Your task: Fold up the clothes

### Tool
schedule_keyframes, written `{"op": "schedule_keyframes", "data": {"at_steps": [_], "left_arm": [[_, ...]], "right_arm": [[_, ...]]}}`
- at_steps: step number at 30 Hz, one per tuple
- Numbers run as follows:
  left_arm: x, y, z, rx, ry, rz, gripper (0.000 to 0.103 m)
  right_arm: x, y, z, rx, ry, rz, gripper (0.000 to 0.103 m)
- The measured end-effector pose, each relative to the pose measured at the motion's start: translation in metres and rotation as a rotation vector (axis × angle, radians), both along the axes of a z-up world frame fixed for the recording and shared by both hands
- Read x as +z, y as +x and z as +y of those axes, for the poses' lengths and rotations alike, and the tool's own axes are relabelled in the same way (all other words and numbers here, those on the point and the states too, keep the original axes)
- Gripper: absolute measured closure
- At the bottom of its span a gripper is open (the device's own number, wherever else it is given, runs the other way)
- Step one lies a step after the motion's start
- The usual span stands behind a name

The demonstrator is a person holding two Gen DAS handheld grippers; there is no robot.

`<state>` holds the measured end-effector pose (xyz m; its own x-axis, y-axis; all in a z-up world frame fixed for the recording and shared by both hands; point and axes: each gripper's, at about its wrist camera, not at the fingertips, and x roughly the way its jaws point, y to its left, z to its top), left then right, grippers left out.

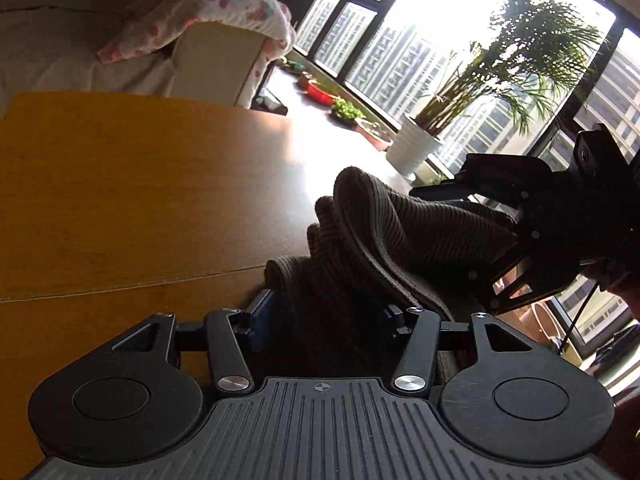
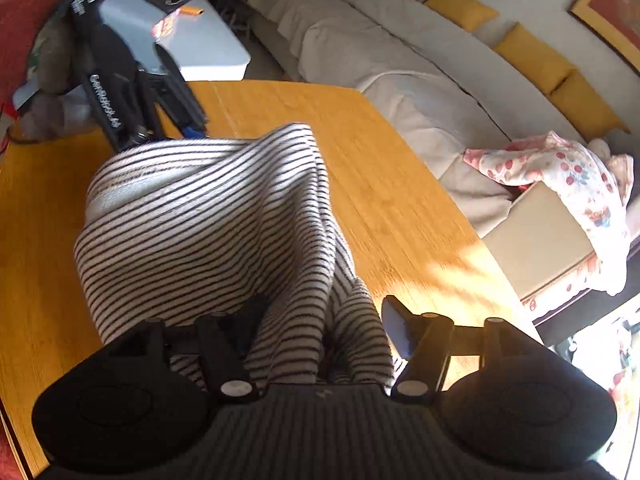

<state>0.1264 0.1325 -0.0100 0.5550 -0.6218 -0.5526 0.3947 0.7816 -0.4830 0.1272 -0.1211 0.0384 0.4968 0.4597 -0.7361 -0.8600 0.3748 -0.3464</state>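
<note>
Black-and-cream striped knit garment (image 2: 208,216) hangs bunched over yellow wooden worktop (image 2: 400,200), strung between your two grippers. Left gripper (image 1: 324,320) fingers pinch cloth. Right gripper (image 2: 320,328) fingers spread; fabric draped between, grip uncertain. Left hand nearer.

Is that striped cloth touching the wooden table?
Touching. In the right wrist view the striped cloth drapes down onto the wooden table, with no gap along its lower left edge.

Wooden table (image 2: 400,184) — warm yellow grain.
A striped garment (image 2: 200,216) rests bunched on it — sunlight across one edge.
</note>
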Motion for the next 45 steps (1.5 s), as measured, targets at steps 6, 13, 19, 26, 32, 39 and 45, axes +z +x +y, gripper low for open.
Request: {"op": "schedule_keyframes", "data": {"at_steps": [6,13,19,26,32,39,45], "left_arm": [[0.037,-0.009,0.018,-0.001,-0.149,-0.093,0.016],[0.042,0.002,-0.041,-0.109,-0.007,-0.16,0.01],[0.024,0.029,-0.055,-0.06,0.103,-0.12,0.012],[-0.009,0.057,-0.048,0.003,0.221,-0.033,0.005],[-0.003,0.047,-0.043,-0.001,0.213,-0.053,0.005],[0.032,0.025,-0.034,-0.013,0.132,-0.158,0.006],[0.061,0.017,-0.05,-0.113,-0.01,-0.258,0.005]], "right_arm": [[0.012,-0.008,-0.021,-0.159,0.156,0.01,0.018],[0.046,-0.029,-0.064,-0.227,0.37,-0.032,0.003],[0.031,-0.006,-0.069,-0.442,0.346,-0.147,0.002],[-0.032,0.038,-0.065,-0.668,0.293,-0.088,0.001],[-0.022,0.025,-0.084,-0.74,0.41,-0.01,0.0],[-0.011,-0.01,-0.142,-0.827,0.702,0.309,0.0],[-0.033,-0.05,-0.151,-0.863,0.751,0.411,0.0]]}}
